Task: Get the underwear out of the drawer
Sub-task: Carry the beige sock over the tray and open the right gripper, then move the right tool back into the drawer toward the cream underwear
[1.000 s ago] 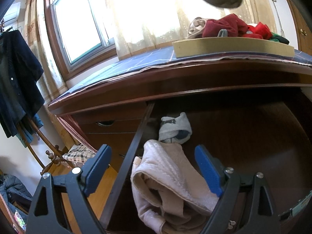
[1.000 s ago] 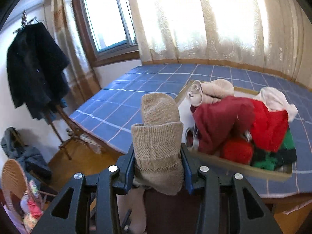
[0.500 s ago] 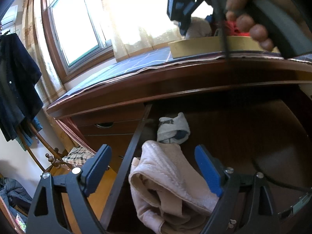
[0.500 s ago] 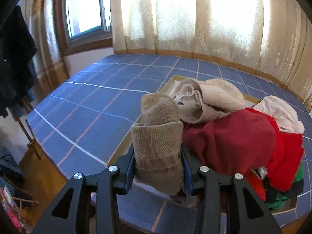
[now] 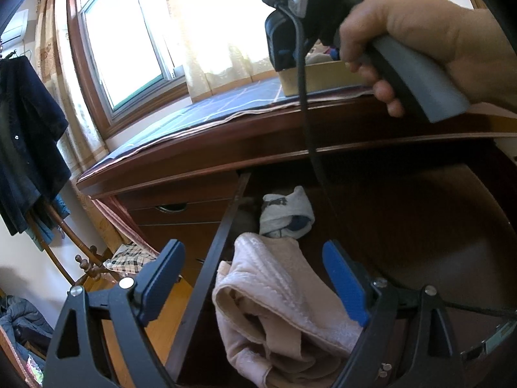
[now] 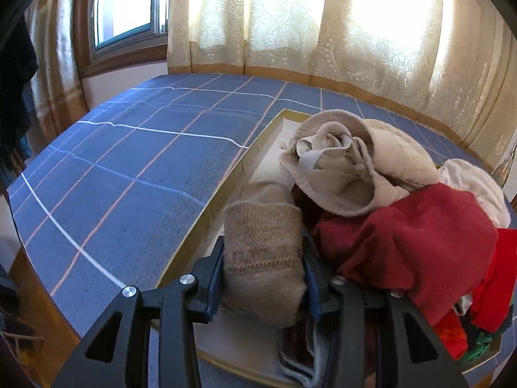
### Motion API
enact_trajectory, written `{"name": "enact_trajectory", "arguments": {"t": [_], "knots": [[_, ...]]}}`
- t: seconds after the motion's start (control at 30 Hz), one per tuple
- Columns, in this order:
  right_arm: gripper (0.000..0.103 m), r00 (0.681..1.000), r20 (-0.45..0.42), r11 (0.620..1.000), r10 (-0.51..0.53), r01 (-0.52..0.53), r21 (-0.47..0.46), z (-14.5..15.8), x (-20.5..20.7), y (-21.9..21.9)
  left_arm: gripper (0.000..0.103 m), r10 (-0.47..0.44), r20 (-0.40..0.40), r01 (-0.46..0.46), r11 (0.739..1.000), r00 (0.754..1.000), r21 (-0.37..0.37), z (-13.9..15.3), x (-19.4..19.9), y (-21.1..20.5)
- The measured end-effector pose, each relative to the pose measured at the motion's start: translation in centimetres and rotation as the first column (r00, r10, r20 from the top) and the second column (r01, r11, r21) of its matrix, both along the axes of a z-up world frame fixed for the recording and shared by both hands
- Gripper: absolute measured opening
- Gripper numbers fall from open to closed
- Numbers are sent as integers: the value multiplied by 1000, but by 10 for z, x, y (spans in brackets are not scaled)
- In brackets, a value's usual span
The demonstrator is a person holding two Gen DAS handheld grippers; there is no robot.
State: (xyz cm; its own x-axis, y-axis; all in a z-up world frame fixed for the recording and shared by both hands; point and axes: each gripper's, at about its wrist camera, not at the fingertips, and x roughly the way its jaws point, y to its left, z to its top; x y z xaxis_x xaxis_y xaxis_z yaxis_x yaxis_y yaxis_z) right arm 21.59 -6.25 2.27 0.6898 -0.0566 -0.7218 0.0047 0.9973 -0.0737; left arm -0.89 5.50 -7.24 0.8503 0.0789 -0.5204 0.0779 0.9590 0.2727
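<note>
My right gripper (image 6: 263,249) is shut on a tan knitted garment (image 6: 261,252) and holds it low over the near left corner of a shallow tray (image 6: 255,158) on the dresser top. The tray holds a pile of underwear: beige (image 6: 355,168), dark red (image 6: 420,239) and bright red pieces. My left gripper (image 5: 252,278) is open and empty above the open drawer (image 5: 404,226), its fingers either side of a pale pink folded garment (image 5: 278,300). A white and blue piece (image 5: 286,213) lies further back in the drawer.
A blue checked cloth (image 6: 129,168) covers the dresser top. The right hand and gripper handle (image 5: 404,64) fill the upper right of the left wrist view, with a cable (image 5: 307,123) hanging down. Curtains and a window stand behind; a dark coat (image 5: 26,148) hangs at left.
My right gripper has carried the tan garment forward and down, from beside the dresser edge to just over the tray's near corner. The left gripper has stayed put.
</note>
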Motion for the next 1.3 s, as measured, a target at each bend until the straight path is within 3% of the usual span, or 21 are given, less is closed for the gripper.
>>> {"name": "enact_trajectory", "arguments": {"t": [0.13,0.27,0.4,0.47,0.7,0.87,1.03,1.3], "knots": [[53,1000,-10,999,14,-14,44,-3,5,-4,89,-1,1,1,1000,1000,0,0,0,0],[57,998,10,998,58,-58,15,0,-6,0,89,0,5,0,1000,1000,4,-1,0,0],[76,989,128,997,76,-76,-7,13,-43,7,89,6,9,-6,1000,1000,3,-1,0,0],[79,979,185,996,86,-85,-16,20,-65,9,89,8,9,-8,1000,1000,3,-1,0,1],[80,967,246,998,68,-66,-18,33,-113,-5,89,11,13,-11,1000,1000,3,-1,-1,2],[80,963,270,997,2,18,-70,30,-146,-28,89,19,12,-19,1000,1000,8,-1,-1,2],[80,962,260,989,-78,108,-100,22,-172,-56,89,26,13,-27,999,1000,18,-1,-1,1],[80,959,215,979,-187,200,-40,5,-207,-105,89,36,13,-37,999,999,23,-1,-1,0]]}}
